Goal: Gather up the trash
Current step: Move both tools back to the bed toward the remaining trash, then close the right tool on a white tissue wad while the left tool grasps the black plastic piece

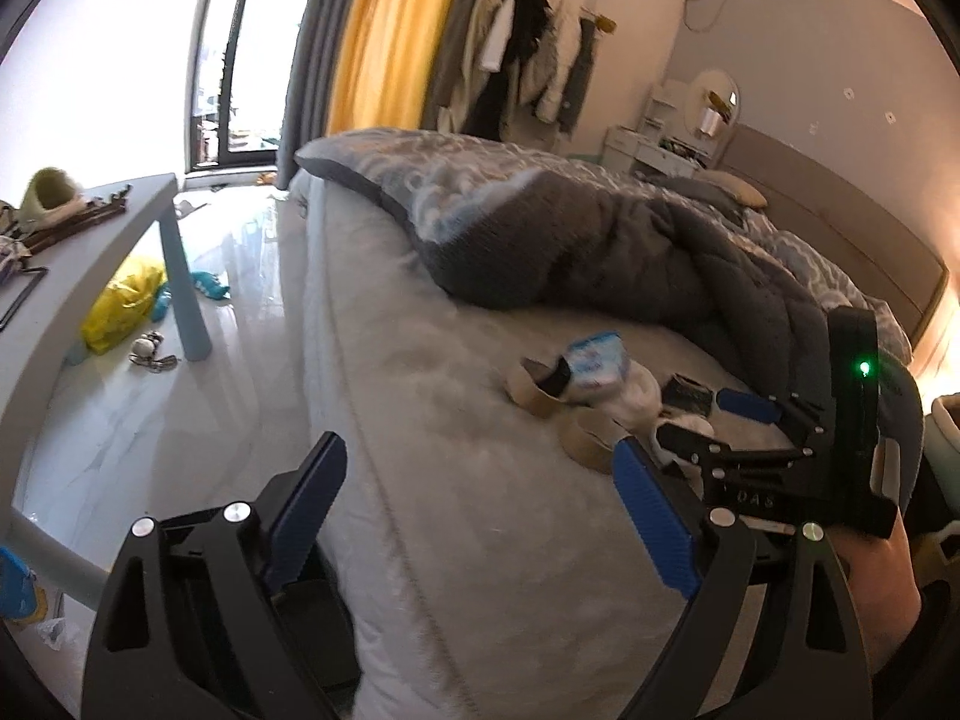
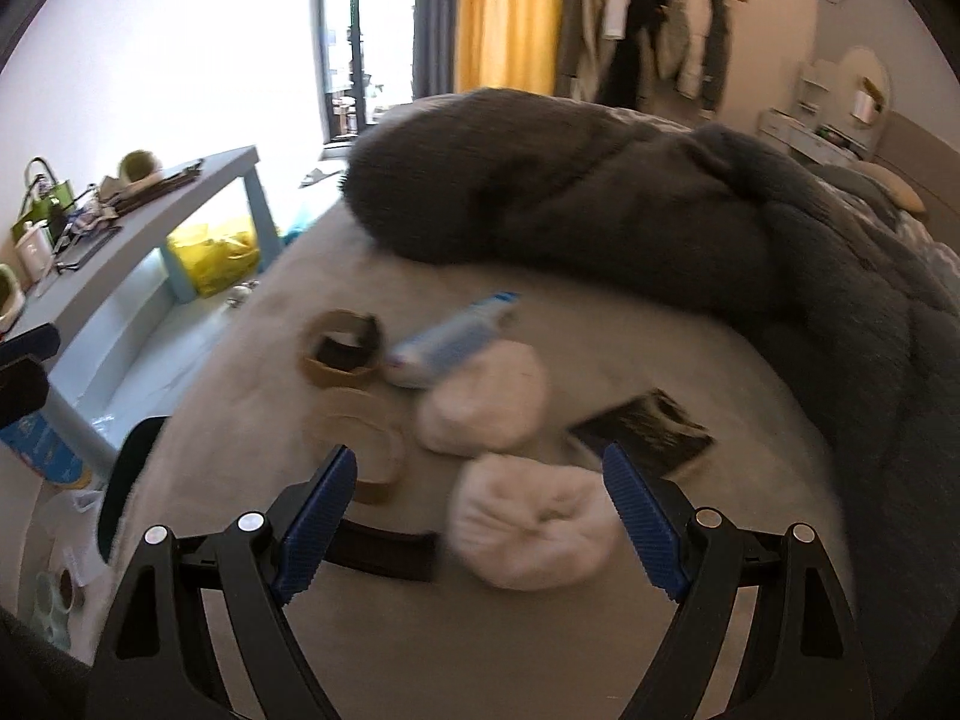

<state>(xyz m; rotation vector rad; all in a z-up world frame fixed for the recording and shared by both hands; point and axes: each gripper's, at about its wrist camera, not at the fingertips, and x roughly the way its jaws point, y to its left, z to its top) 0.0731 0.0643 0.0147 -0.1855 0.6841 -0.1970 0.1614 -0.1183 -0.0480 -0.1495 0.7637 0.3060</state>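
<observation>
Both claws are spread wide with nothing between their blue pads: the right gripper (image 2: 480, 516) hangs just over the litter on the bed (image 2: 540, 630), and the left gripper (image 1: 480, 516) waits further back near the mattress edge, empty too. The trash sits in one loose cluster on the pale sheet, just short of the rumpled grey duvet (image 2: 630, 192): two crumpled white tissue wads (image 2: 534, 531), one nearer the right claw and one beyond it, two cardboard tape-roll cores (image 2: 339, 354) to the left of them, a blue and white wrapper (image 2: 450, 339) lying between the far core and the far wad, and a dark flat packet (image 2: 645, 429) off to the right. A black strap-like thing (image 2: 384, 549) lies just under the right claw's fingers; I can't tell what it is. From how the spread fingers bracket the nearer tissue wad, I'd judge that is the piece about to be picked, with the wide stance there to swallow its soft bulk. The view is smeared, so finer contact is hard to call. Past the bed a blue table (image 2: 198, 180) stands with a yellow plastic bag (image 2: 216, 252) beneath it, possibly where the rubbish is bound, though nothing confirms it
</observation>
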